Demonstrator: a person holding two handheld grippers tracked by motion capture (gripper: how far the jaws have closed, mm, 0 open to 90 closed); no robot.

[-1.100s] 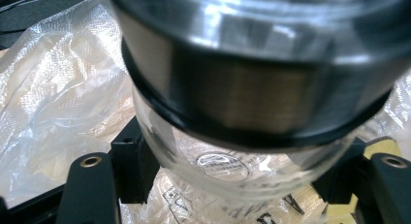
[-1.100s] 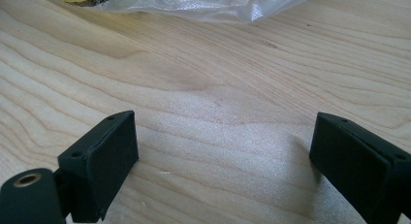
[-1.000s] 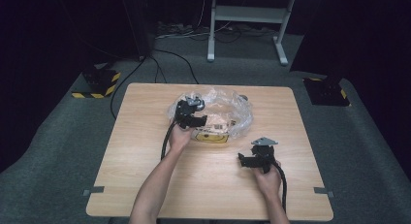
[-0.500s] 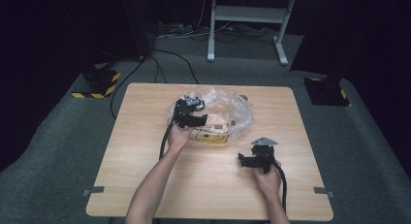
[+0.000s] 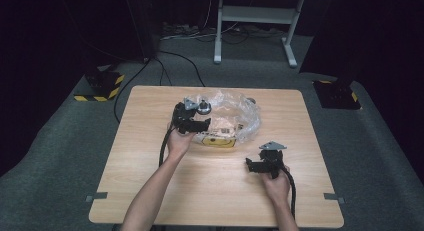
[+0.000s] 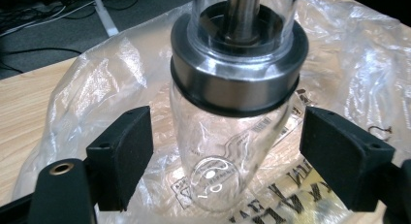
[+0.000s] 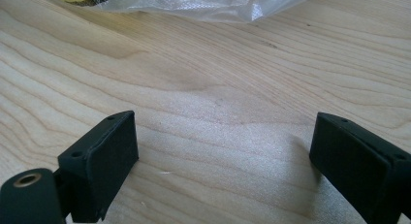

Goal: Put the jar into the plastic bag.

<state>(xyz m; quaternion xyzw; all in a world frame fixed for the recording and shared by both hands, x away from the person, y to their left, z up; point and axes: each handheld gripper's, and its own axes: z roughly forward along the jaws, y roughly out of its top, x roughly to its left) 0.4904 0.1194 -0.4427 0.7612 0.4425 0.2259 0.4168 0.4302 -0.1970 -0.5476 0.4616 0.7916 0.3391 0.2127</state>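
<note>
Little moved since earlier, left hand-held gripper (image 6: 218, 156) wide open around glass jar (image 6: 228, 136), bag lettering unreadable

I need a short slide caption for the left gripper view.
Open black tongs flank a clear glass jar with steel collar, lying against a crinkled transparent plastic bag.

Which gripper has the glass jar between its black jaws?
The left gripper: the glass jar sits between its open jaws. The right gripper has bare table.
</note>
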